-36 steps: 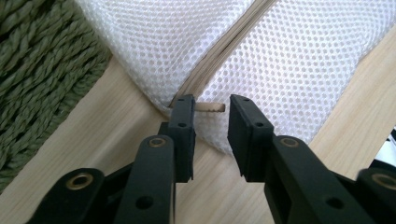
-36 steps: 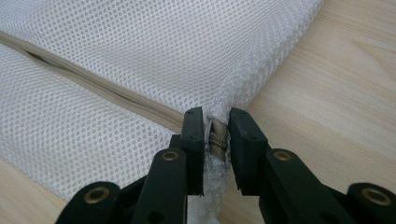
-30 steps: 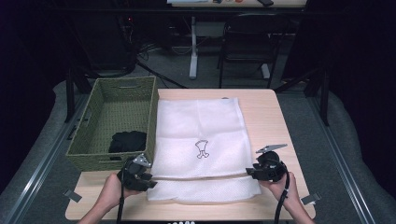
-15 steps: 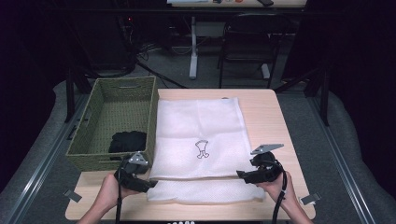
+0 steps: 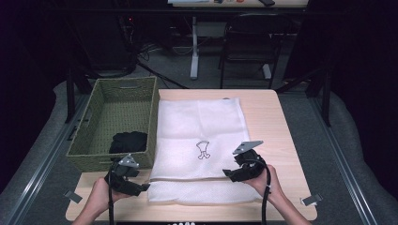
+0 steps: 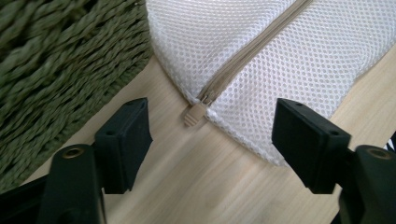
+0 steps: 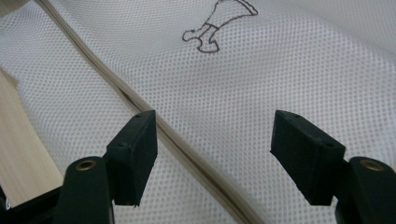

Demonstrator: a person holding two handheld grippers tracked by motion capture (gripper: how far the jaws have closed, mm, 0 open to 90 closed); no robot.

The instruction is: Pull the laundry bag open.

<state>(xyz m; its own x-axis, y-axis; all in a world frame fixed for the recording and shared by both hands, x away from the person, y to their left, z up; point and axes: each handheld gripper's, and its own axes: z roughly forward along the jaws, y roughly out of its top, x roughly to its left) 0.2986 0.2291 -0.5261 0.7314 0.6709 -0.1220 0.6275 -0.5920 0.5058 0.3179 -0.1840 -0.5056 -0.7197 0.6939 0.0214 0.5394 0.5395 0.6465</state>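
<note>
A white mesh laundry bag (image 5: 202,126) lies flat on the wooden table (image 5: 277,122), its beige zipper (image 5: 187,179) running along the front. My left gripper (image 5: 144,186) sits at the bag's front left corner. Its jaws have just been opening, and in the left gripper view (image 6: 212,135) the zipper pull (image 6: 194,114) lies just ahead of them, untouched. My right gripper (image 5: 227,172) hovers over the bag's front right part. Its jaws closed a little but still stand open (image 7: 215,149), with the zipper line (image 7: 177,140) and mesh below them, not pinched.
A green woven basket (image 5: 89,140) stands to the left of the bag, close to my left gripper, with a black cloth (image 5: 129,140) inside. A small stitched figure (image 5: 203,150) marks the bag's middle. Bare wood lies to the right of the bag.
Both grippers' jaws stand wider than a second ago and have let go of the bag's front edge. The right gripper has slid left over the bag; the left has backed off slightly.
</note>
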